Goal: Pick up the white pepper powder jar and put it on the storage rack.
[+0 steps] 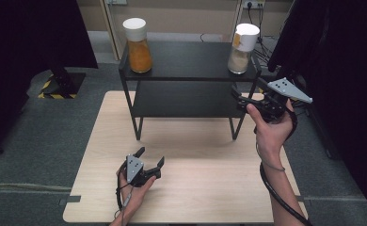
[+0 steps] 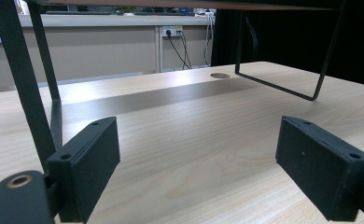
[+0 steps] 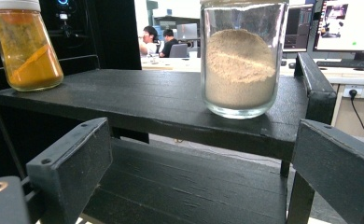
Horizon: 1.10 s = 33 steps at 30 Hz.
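The right gripper [image 1: 242, 97], jaws wide and empty, is aimed at the white-lidded glass jar of beige powder [image 3: 240, 65] at twelve o'clock; a lift and closure on it are judged next, while the left gripper [image 1: 149, 159] is rested open and empty on the pale wooden table [image 1: 210, 188].

High cam looks down over my table [image 1: 186, 188]; my gripper cams sit low, both facing the shelf [image 1: 186, 61] ahead, right one nearer.

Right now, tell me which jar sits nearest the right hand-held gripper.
The jar of beige powder, on the shelf's right end; the orange-filled jar stands at the far left end.
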{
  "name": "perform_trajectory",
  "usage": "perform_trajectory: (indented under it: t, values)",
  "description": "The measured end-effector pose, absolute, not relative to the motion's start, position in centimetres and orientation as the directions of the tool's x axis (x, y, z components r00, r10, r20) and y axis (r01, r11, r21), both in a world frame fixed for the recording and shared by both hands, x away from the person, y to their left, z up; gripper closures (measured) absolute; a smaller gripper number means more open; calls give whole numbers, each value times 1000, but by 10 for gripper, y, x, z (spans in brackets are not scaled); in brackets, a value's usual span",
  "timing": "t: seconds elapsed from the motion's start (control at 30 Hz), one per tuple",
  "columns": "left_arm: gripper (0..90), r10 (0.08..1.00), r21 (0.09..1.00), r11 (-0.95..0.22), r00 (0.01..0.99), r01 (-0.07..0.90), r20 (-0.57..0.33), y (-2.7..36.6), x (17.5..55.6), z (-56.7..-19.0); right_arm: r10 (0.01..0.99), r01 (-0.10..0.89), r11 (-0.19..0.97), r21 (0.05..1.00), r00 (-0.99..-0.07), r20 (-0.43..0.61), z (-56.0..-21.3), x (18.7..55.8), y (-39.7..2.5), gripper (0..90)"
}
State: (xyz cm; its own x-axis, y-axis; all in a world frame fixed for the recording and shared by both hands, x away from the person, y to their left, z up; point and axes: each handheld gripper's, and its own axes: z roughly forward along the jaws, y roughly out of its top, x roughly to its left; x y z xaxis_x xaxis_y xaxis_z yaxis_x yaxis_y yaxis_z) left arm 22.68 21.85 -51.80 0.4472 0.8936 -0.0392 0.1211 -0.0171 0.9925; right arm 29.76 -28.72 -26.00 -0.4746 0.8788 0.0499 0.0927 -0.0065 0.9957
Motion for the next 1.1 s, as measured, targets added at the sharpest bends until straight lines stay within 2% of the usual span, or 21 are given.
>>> perform_trajectory:
  t: [1.1]
  values:
    - [129,894,993,-17,446,119,-38,218,227,-518,859,128,16,992,-509,52,-293,283,-291,50]
